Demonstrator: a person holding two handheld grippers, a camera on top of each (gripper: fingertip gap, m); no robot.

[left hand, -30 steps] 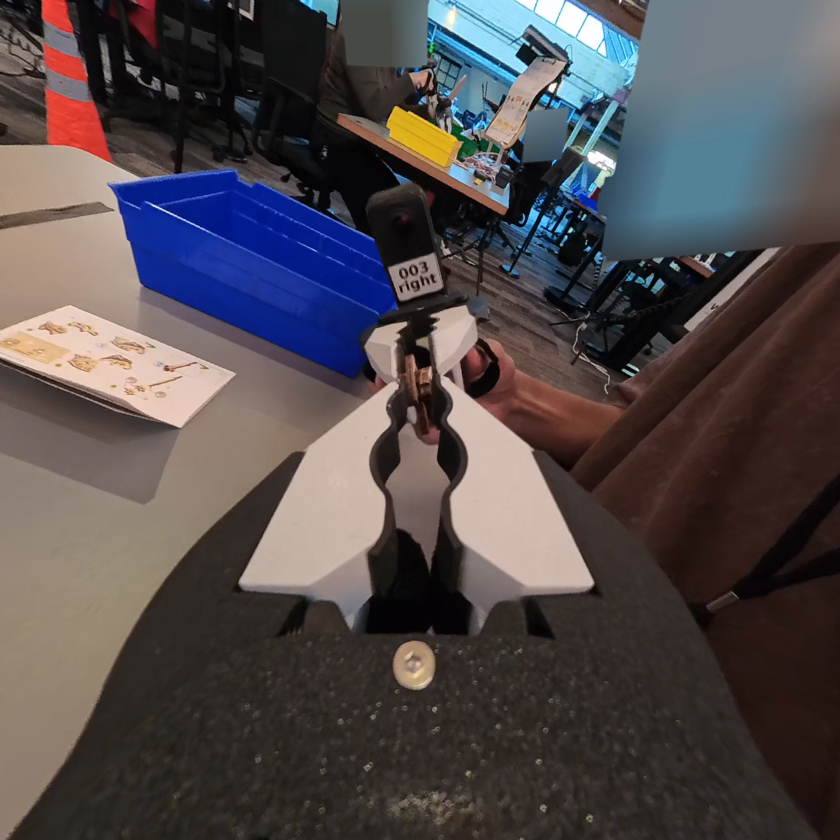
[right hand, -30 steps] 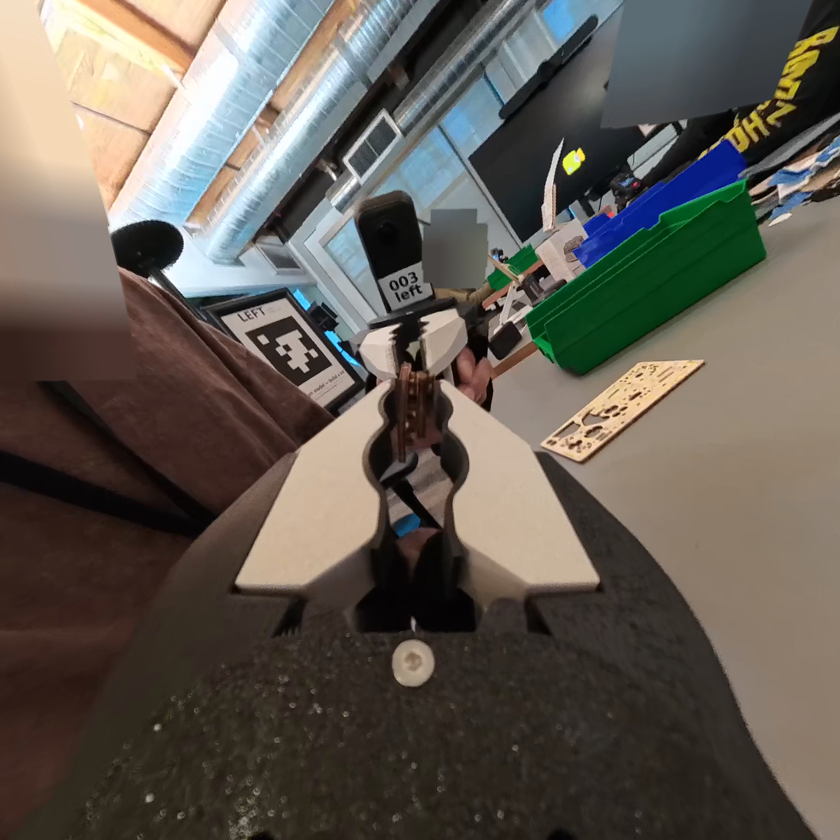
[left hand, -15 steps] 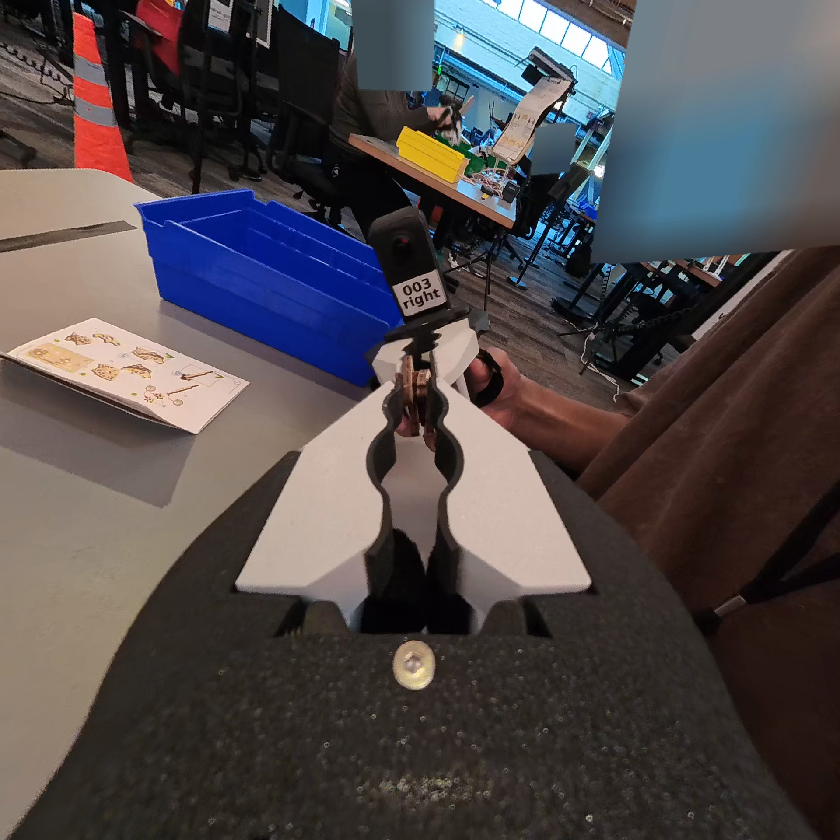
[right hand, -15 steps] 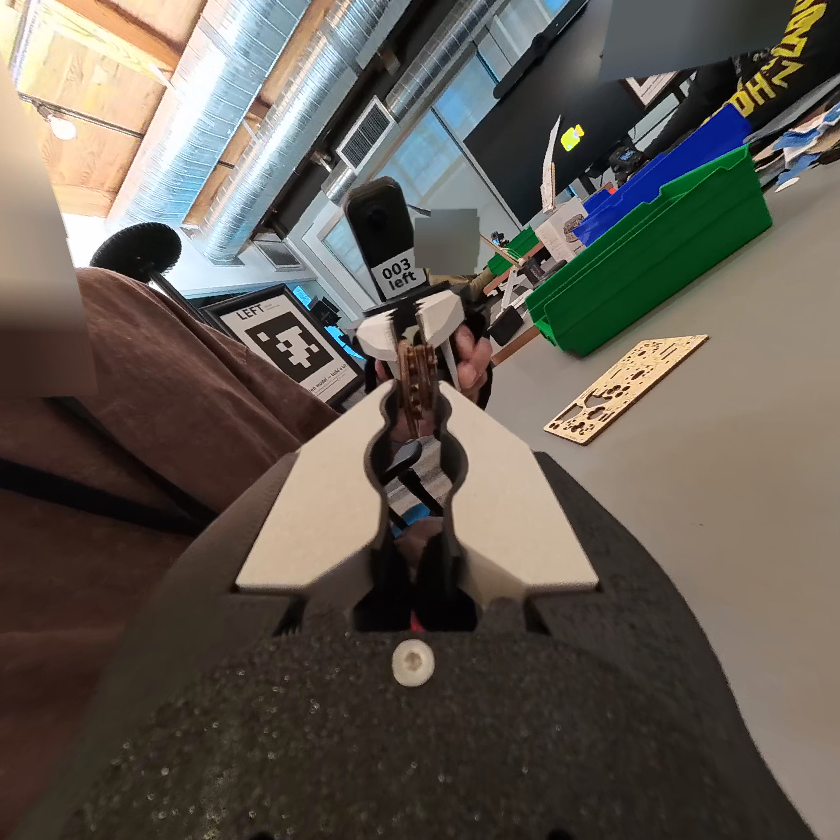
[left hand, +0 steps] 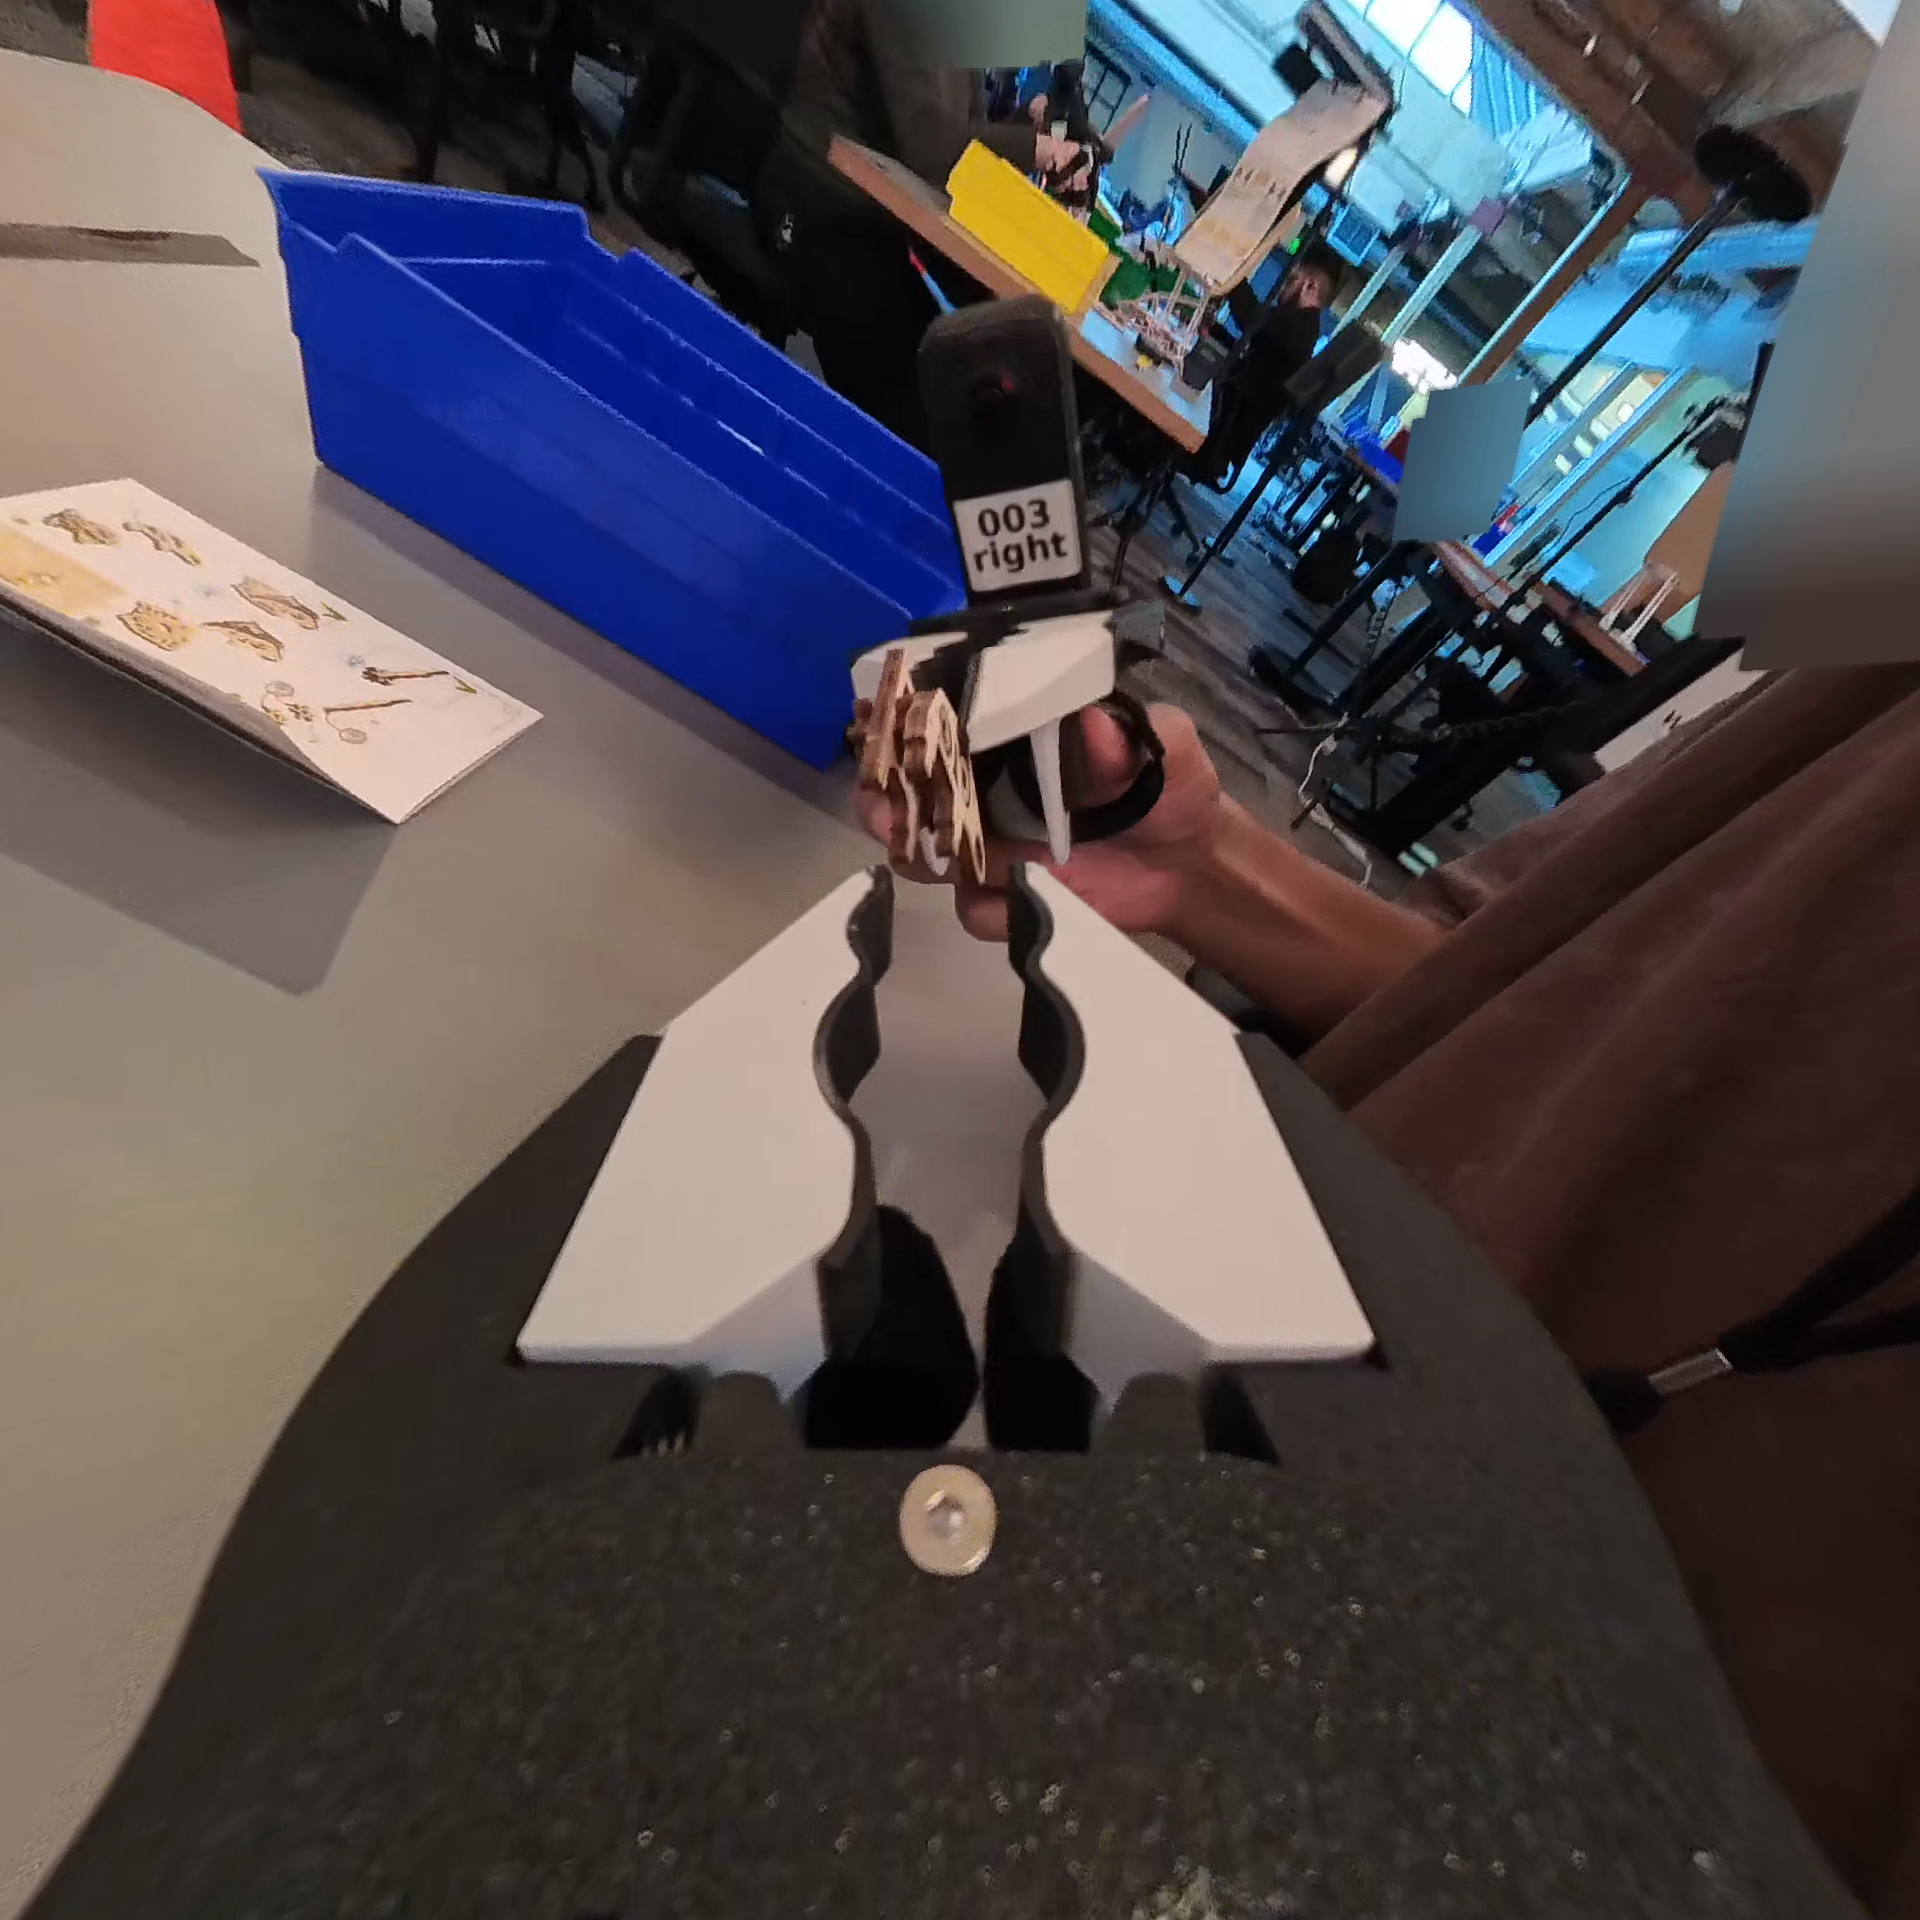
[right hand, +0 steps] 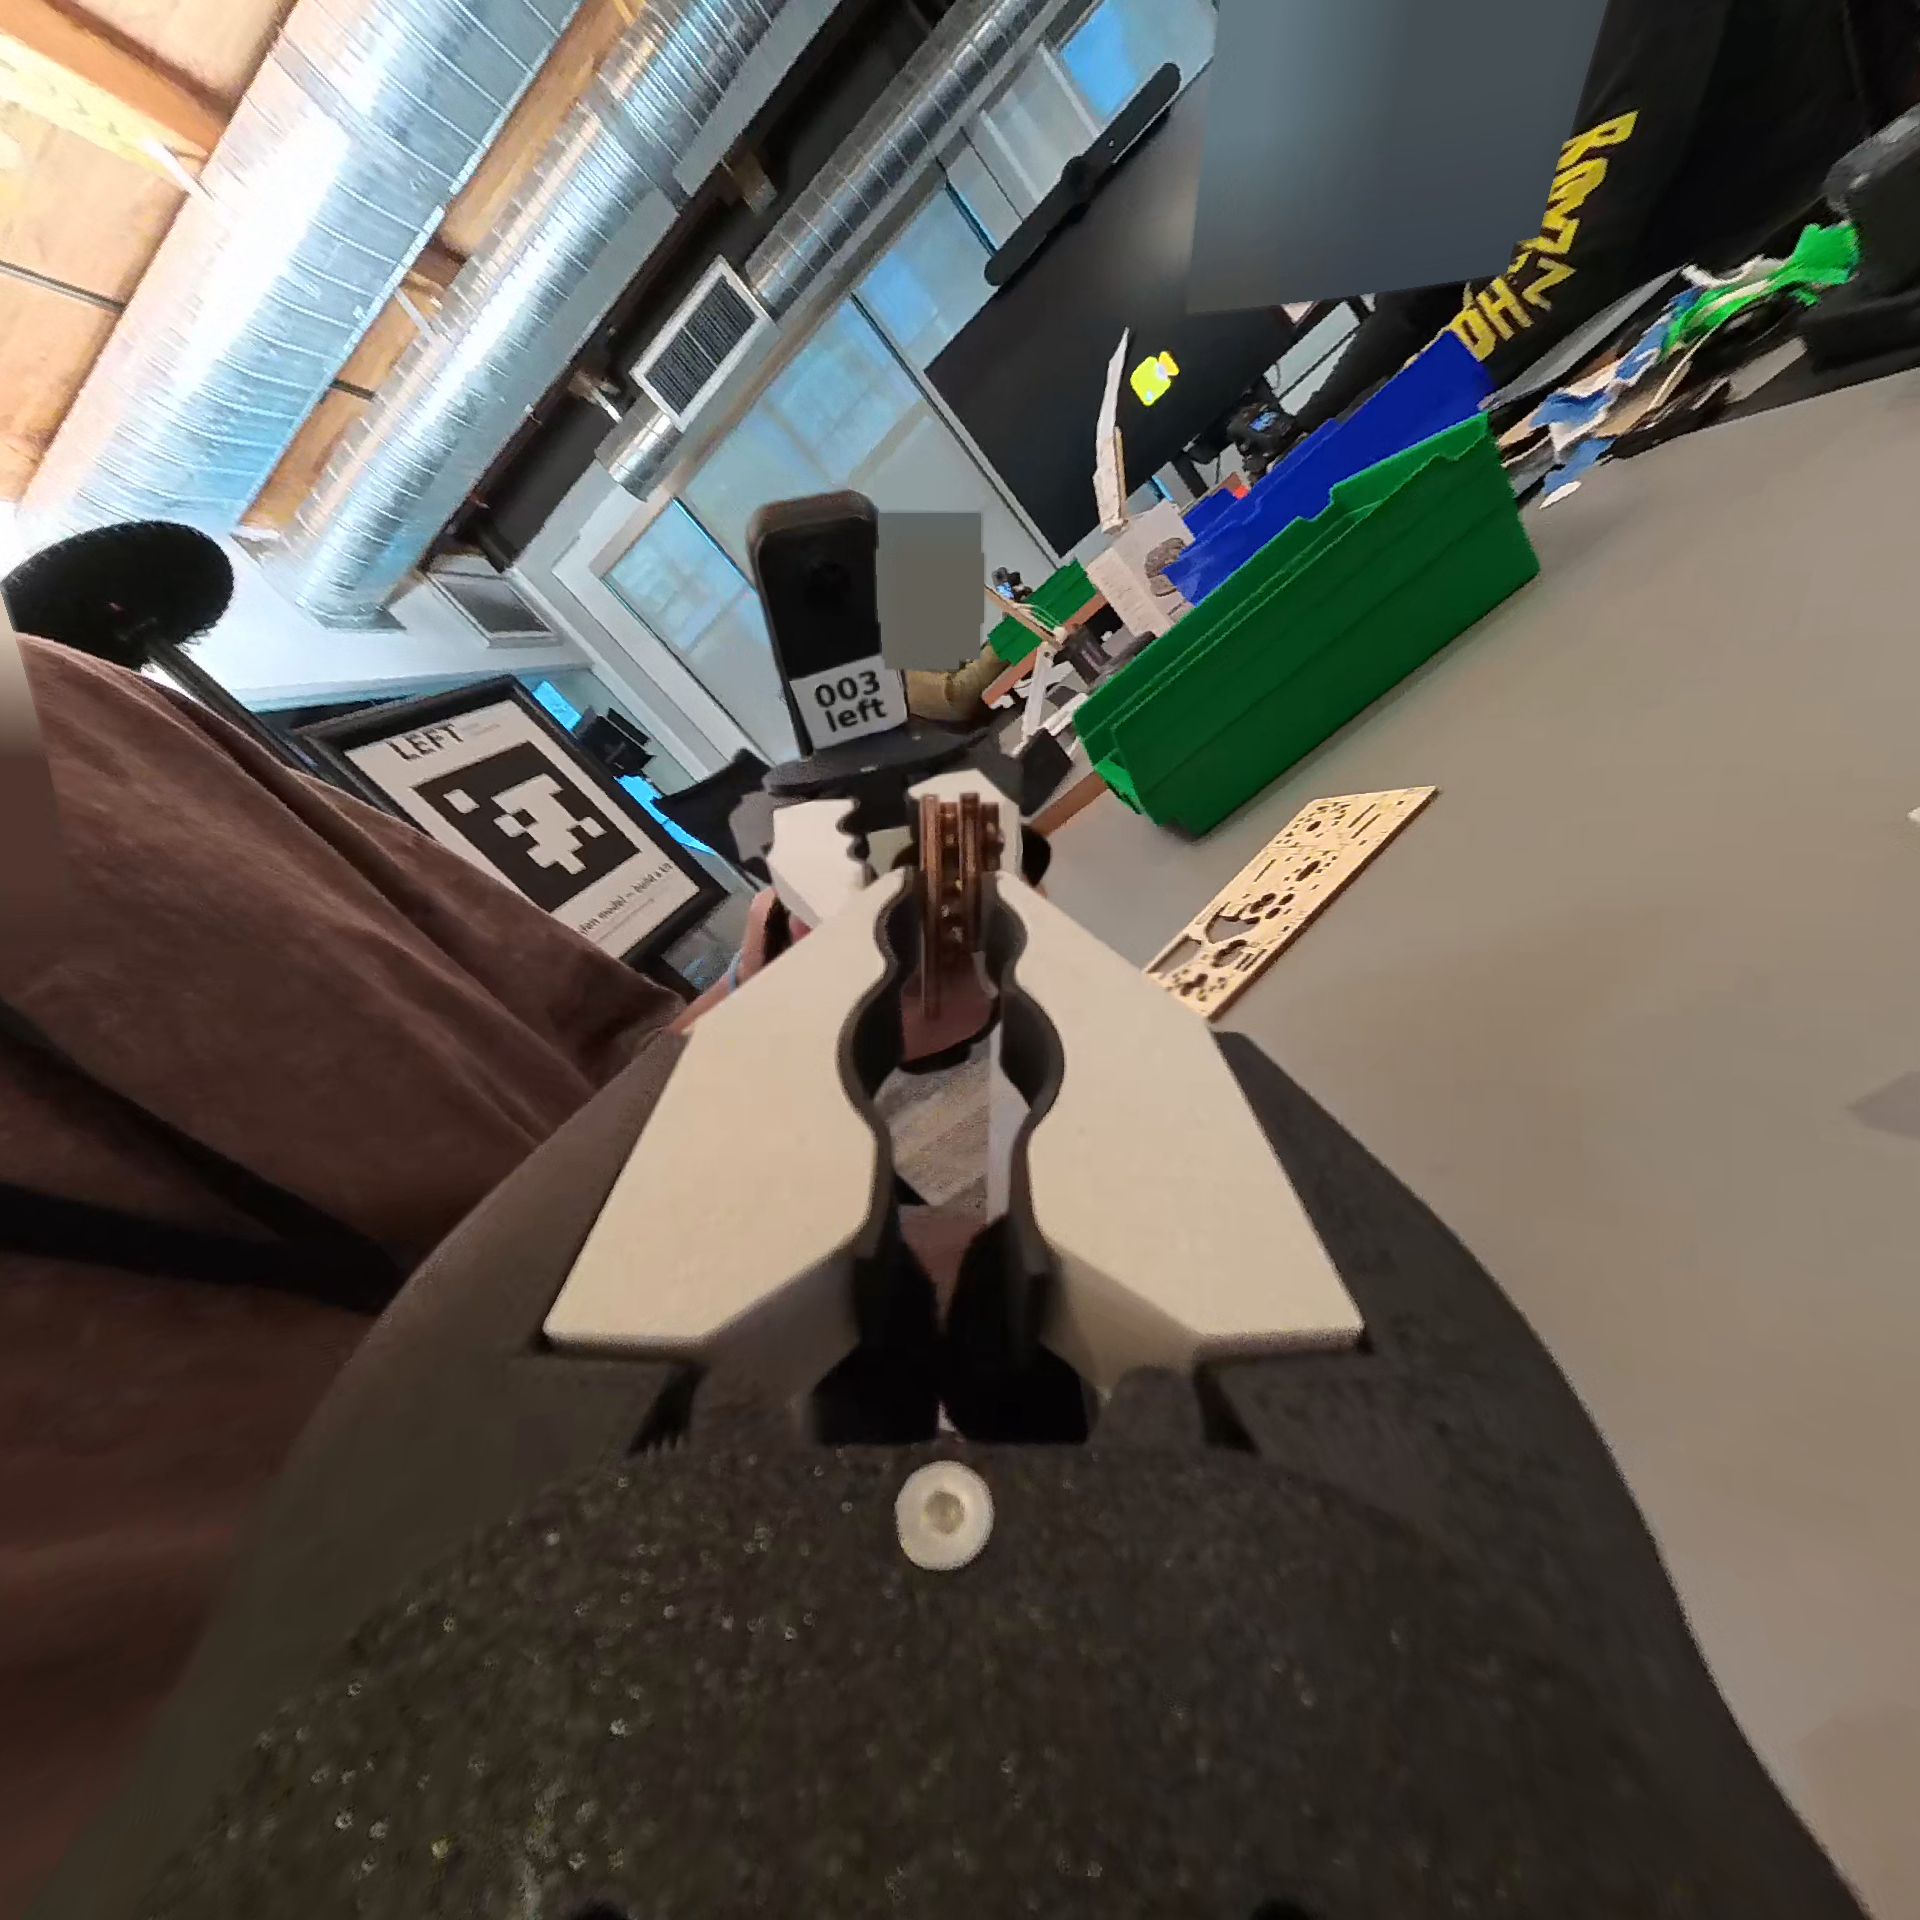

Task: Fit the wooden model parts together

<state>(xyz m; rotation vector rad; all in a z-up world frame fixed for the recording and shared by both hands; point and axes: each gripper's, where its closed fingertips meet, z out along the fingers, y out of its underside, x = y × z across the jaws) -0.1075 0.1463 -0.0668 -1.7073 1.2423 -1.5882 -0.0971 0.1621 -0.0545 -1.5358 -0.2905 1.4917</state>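
Note:
A small wooden model assembly (left hand: 920,769) of flat laser-cut pieces is held in the air above the grey table (left hand: 208,1039). My right gripper (right hand: 951,883) is shut on the wooden model (right hand: 951,862), which stands edge-on between its tips. In the left wrist view the right gripper (left hand: 925,696) shows farther off with the model hanging from its tips. My left gripper (left hand: 951,899) is open and empty, its tips just below and short of the model. It also shows in the right wrist view (right hand: 894,831), behind the model.
A blue bin (left hand: 623,468) and a folded instruction leaflet (left hand: 239,634) lie on the table to the left. A green bin (right hand: 1320,644) and a punched-out wooden sheet (right hand: 1288,894) lie to the right. A person's brown sleeve (left hand: 1610,987) is close beside both grippers. The tips of both grippers are at nearly the same place.
My left gripper has opened, let go of the wooden model and drawn back a little. My right gripper stays shut on the model and has turned it sideways.

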